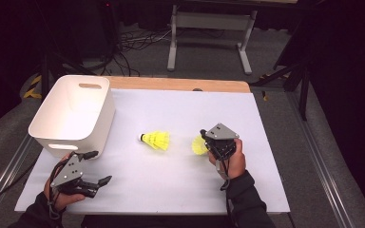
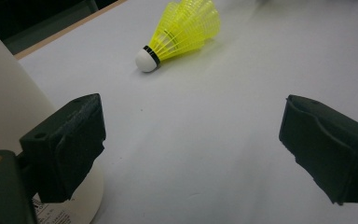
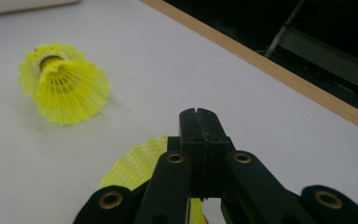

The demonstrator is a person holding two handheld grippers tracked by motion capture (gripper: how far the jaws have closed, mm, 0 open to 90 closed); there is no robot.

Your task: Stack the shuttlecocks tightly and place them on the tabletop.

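right gripper [image 3: 199,122] has its jaws pressed together, and a yellow shuttlecock [image 1: 199,145] lies right at its tip, its skirt rim curving under the jaws in the right gripper view; whether the pads actually pinch that thin plastic rim or only rest over it is hard to tell, because the gripper's own body covers the contact. if the hold is only on the skirt edge, my guess is the light shuttlecock could slip free or its rim could buckle when lifted. a second shuttlecock [image 1: 155,140] lies on its side on the white table cover [image 1: 171,185], between the grippers and well apart from the white bin [image 1: 71,114]. left gripper [image 1: 91,167] hovers low near the bin's front corner with its jaws spread wide and nothing between them; a careless swing could nudge the bin. cork end of the nearer shuttlecock is hidden, and the bin's inside looks empty, though its near wall blocks part of the floor.
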